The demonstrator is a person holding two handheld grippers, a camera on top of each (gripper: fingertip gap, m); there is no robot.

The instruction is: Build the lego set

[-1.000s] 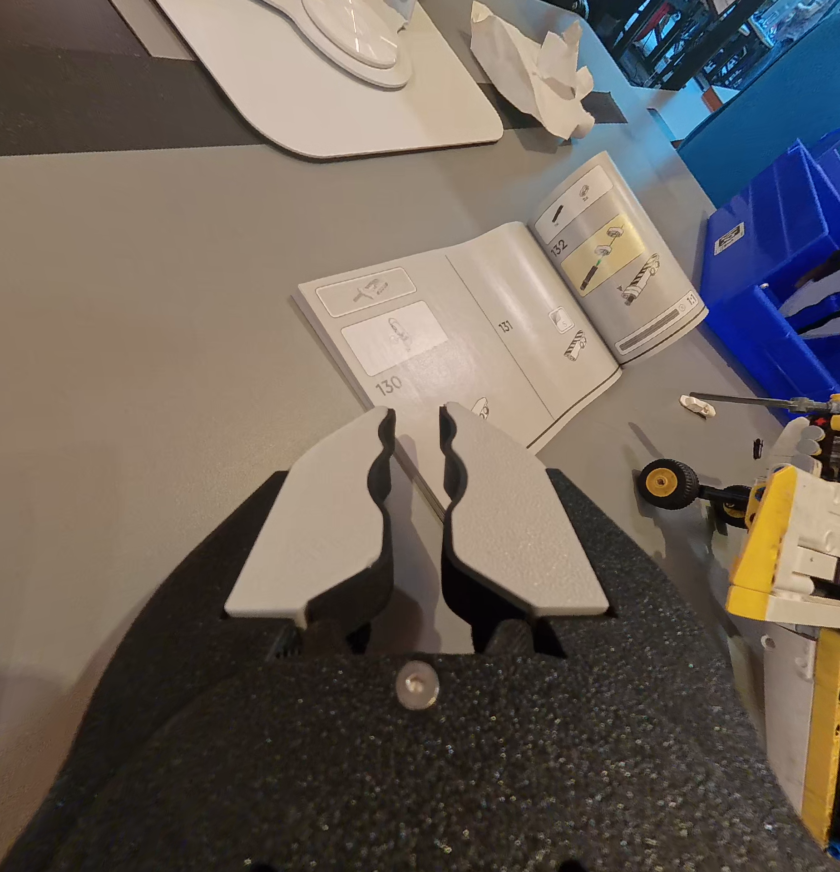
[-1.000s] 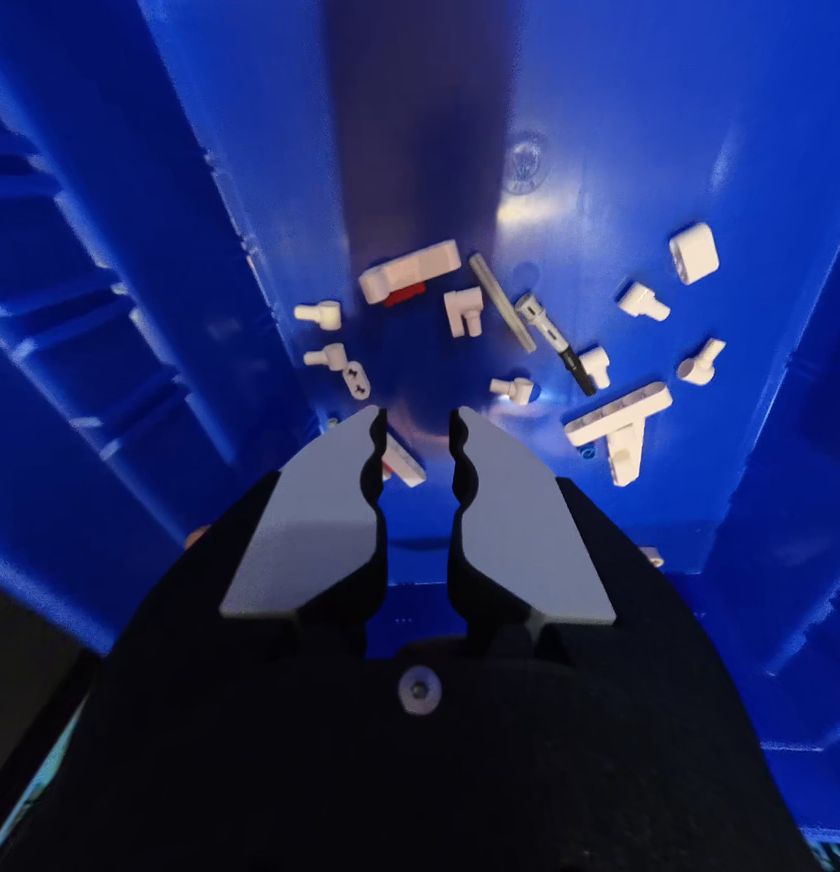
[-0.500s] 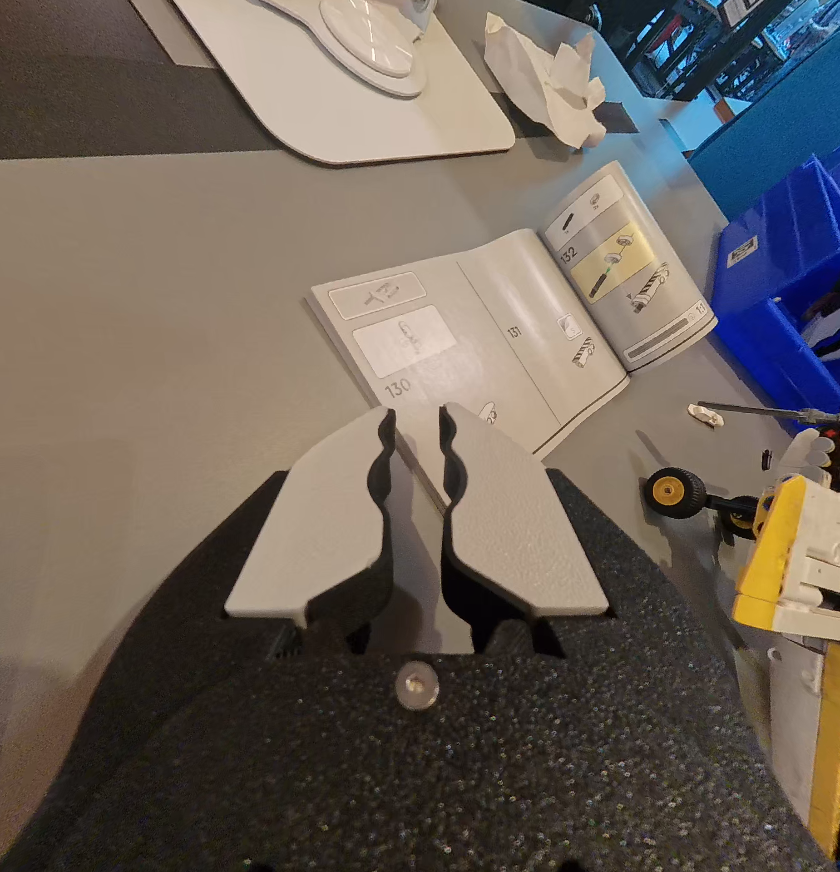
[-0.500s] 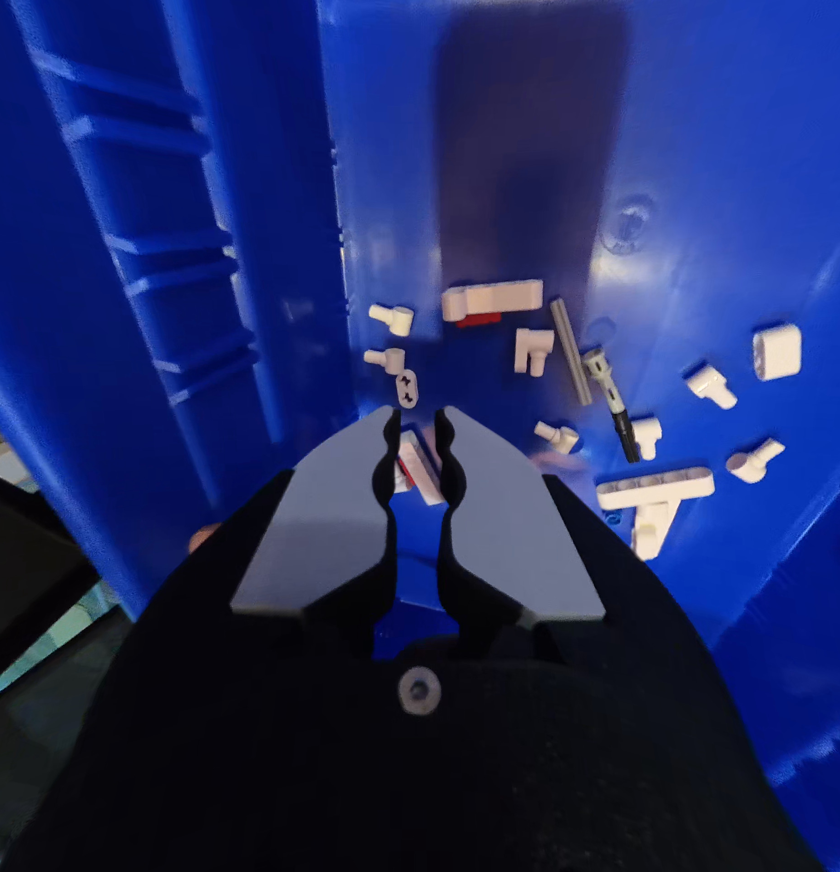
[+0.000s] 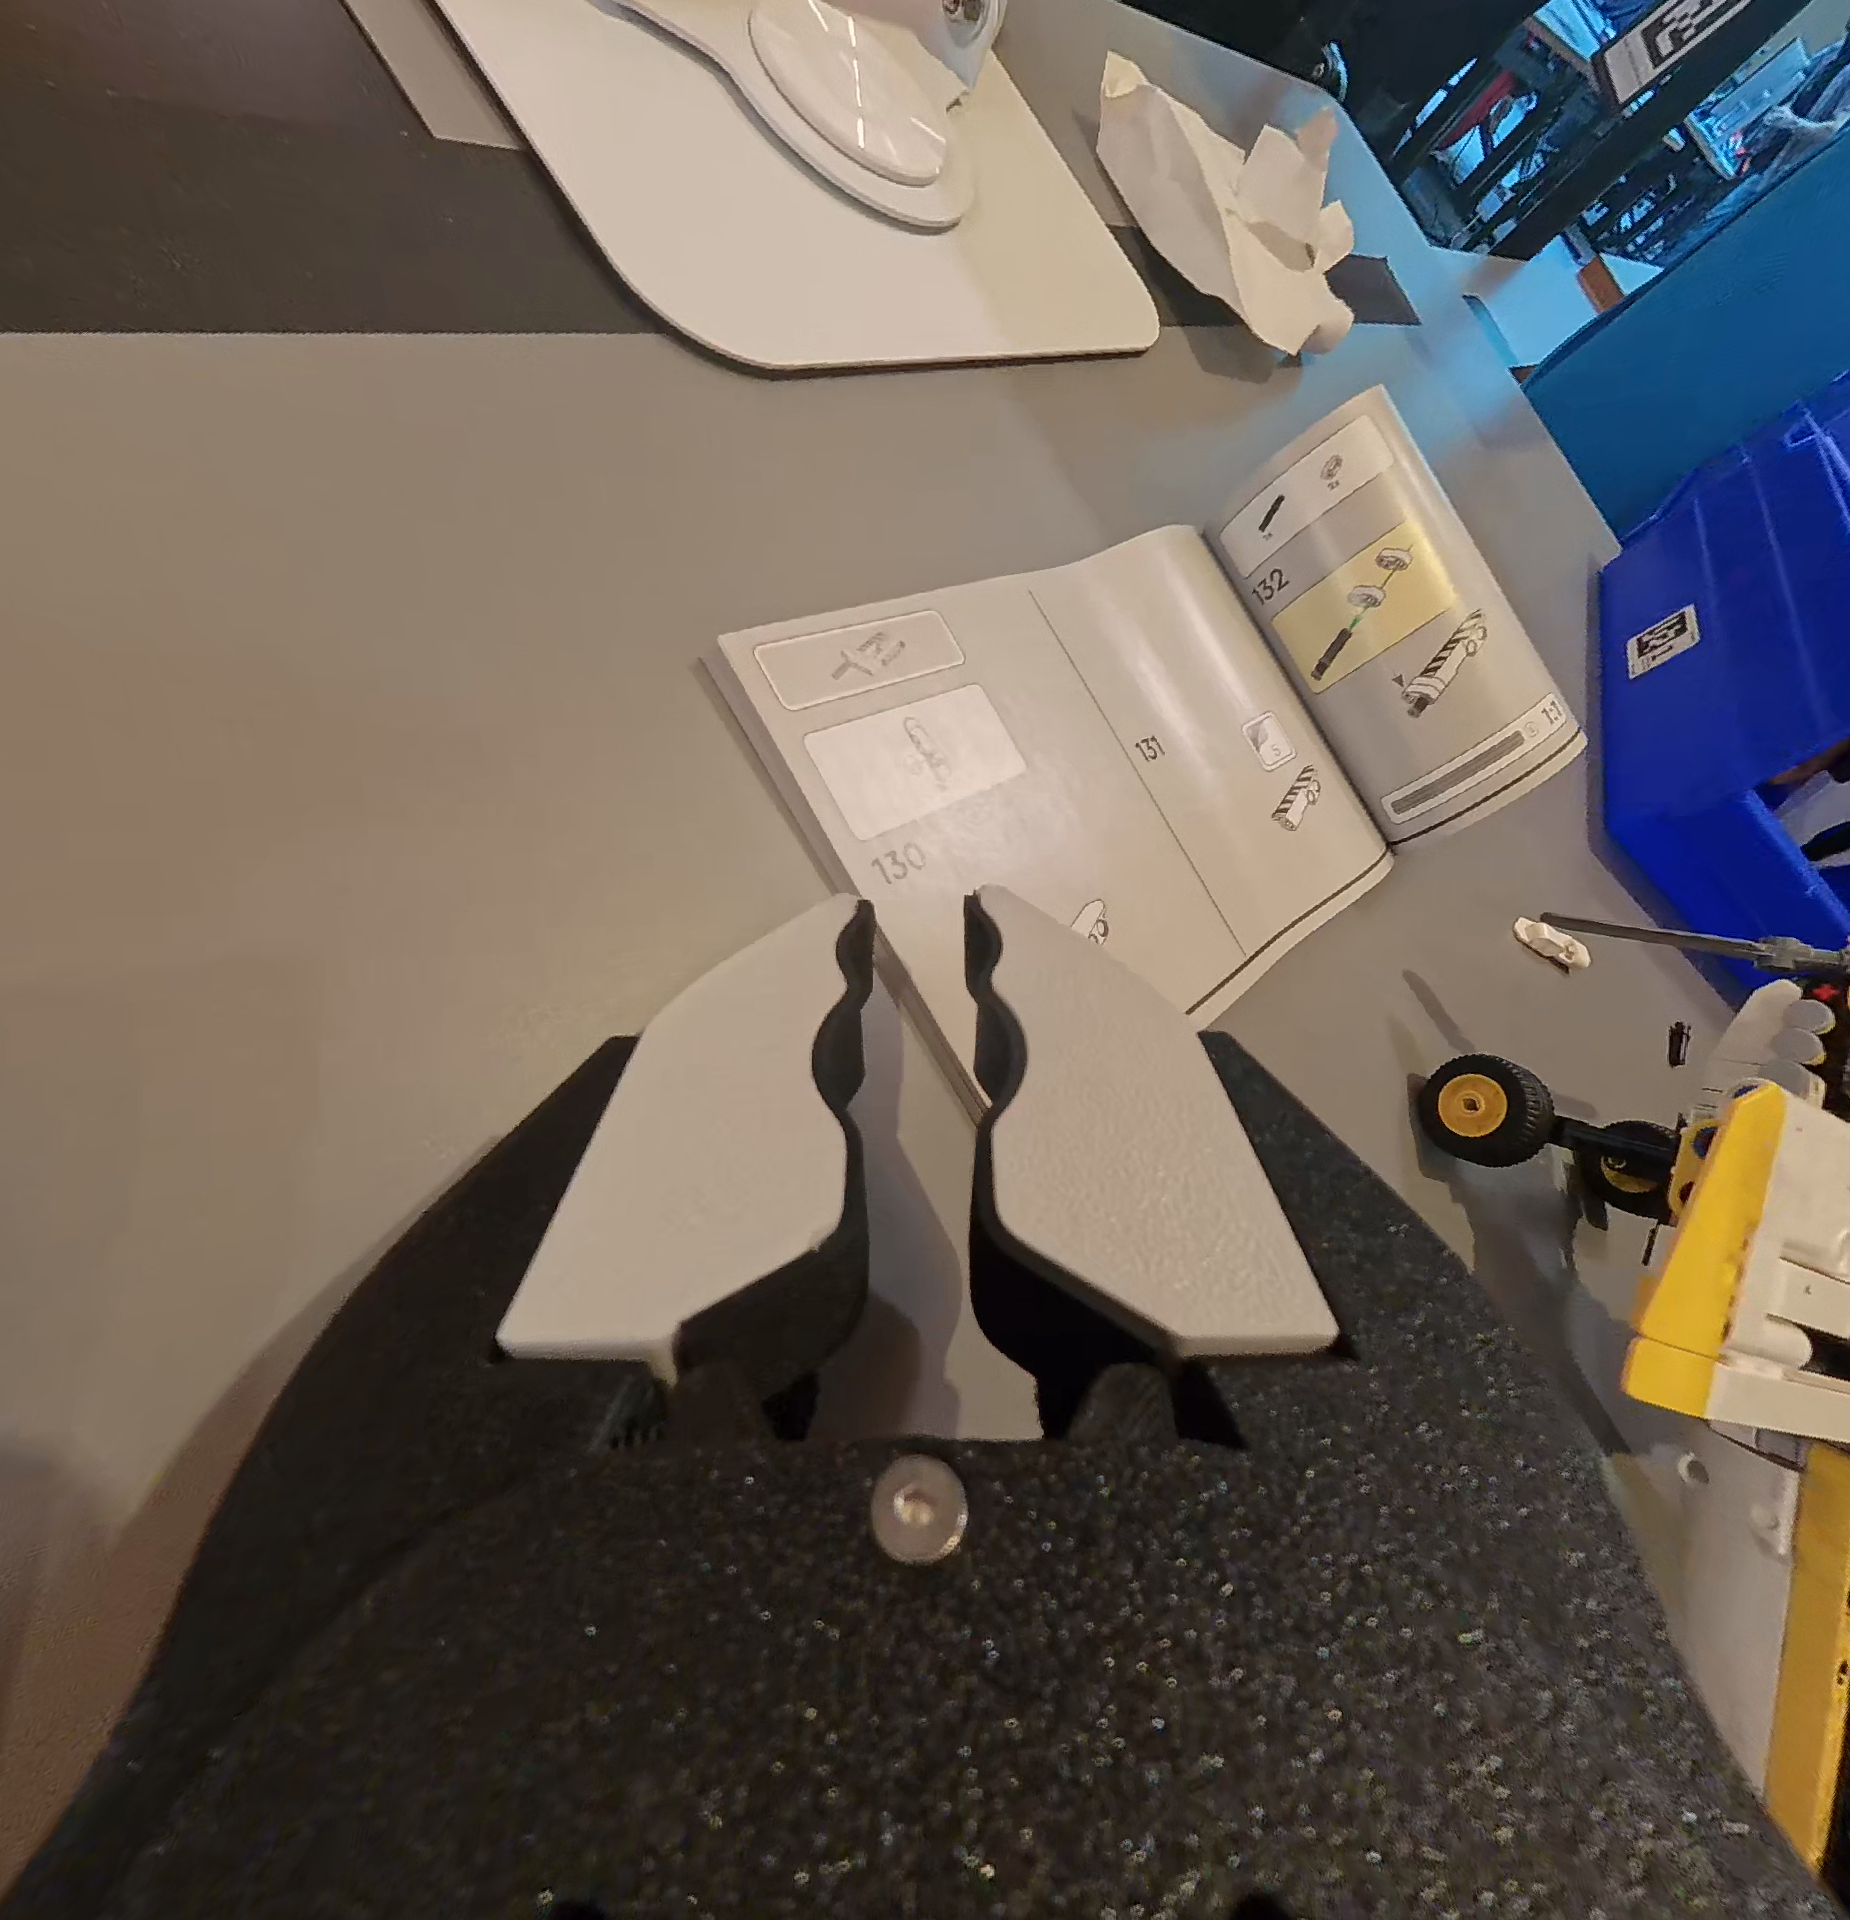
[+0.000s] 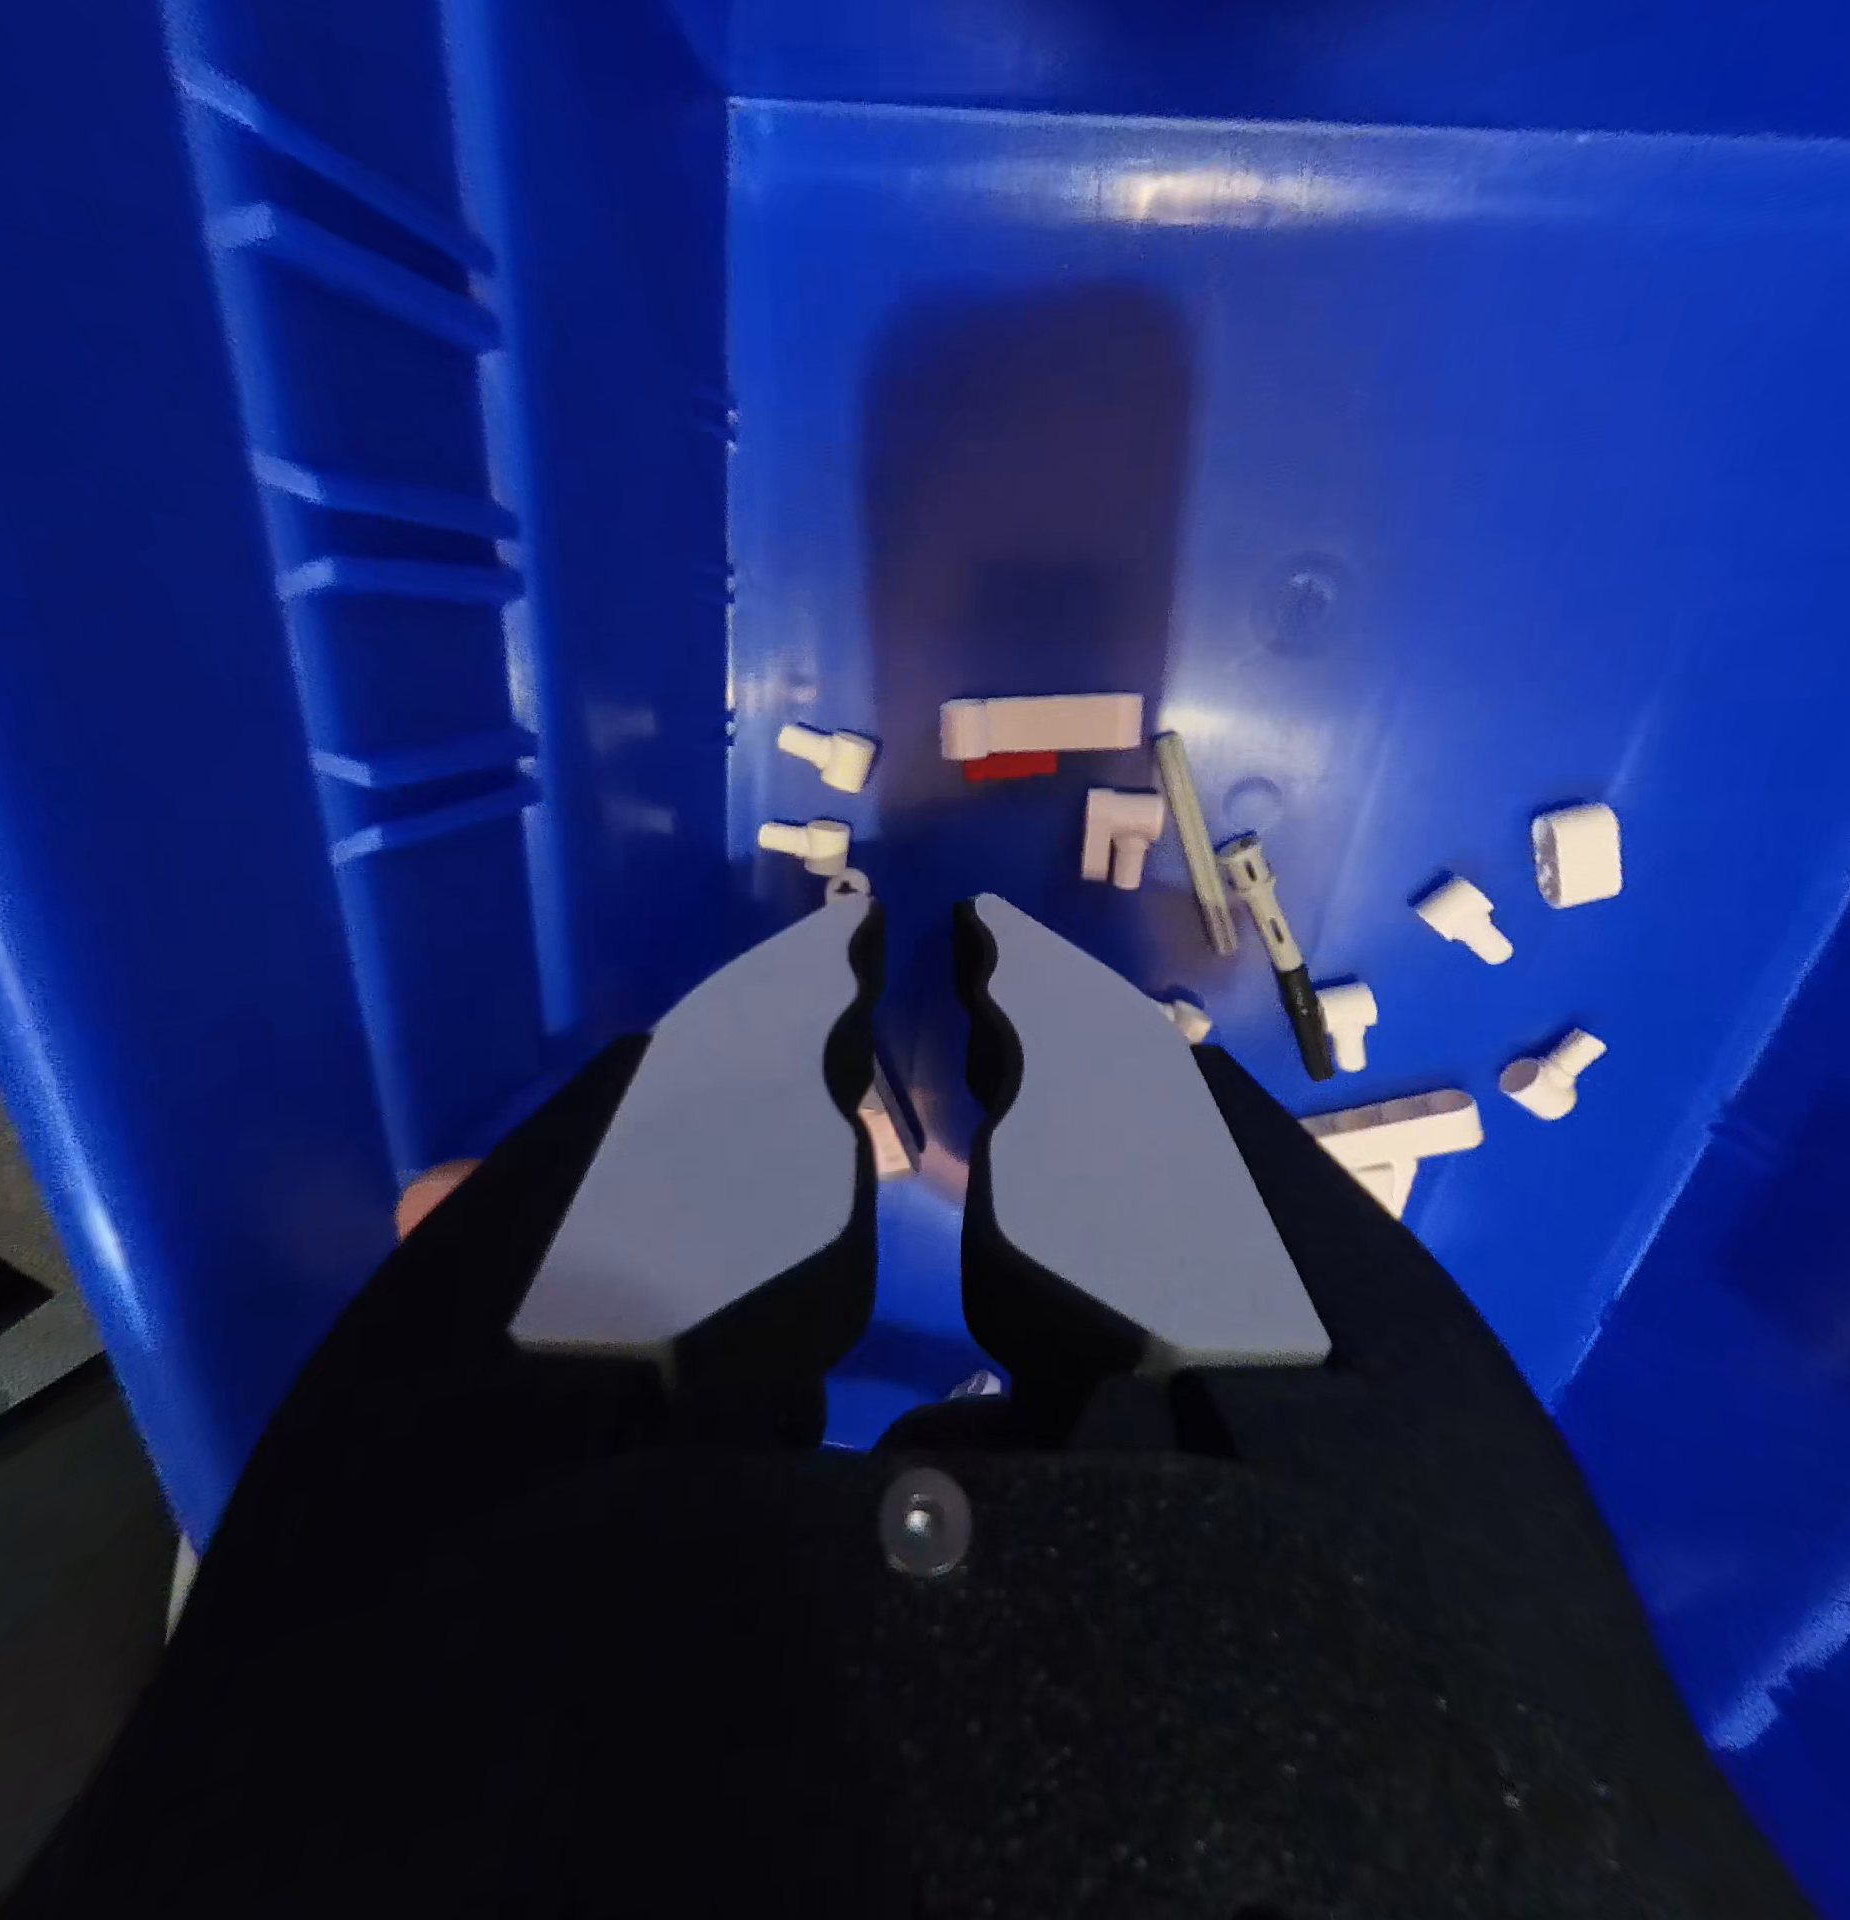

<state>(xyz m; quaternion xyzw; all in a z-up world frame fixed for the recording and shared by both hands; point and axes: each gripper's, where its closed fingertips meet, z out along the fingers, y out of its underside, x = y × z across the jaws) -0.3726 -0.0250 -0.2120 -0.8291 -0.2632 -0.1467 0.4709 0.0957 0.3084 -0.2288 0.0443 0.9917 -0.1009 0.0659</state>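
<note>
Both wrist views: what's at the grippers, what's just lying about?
At the grippers: white piece between right gripper fingers, grip unclear; blue bin around it; open booklet under empty left gripper.
Lying about: other white pieces, grey axle, yellow-white model, wheel, crumpled paper.

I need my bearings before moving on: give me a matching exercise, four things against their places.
Things:
1. booklet
2. wheel
3. red piece
4. crumpled paper

Places:
A. in the blue bin
B. beside the white board
C. lying open on the table
D. by the yellow model

Pairs: 1-C, 2-D, 3-A, 4-B
</note>
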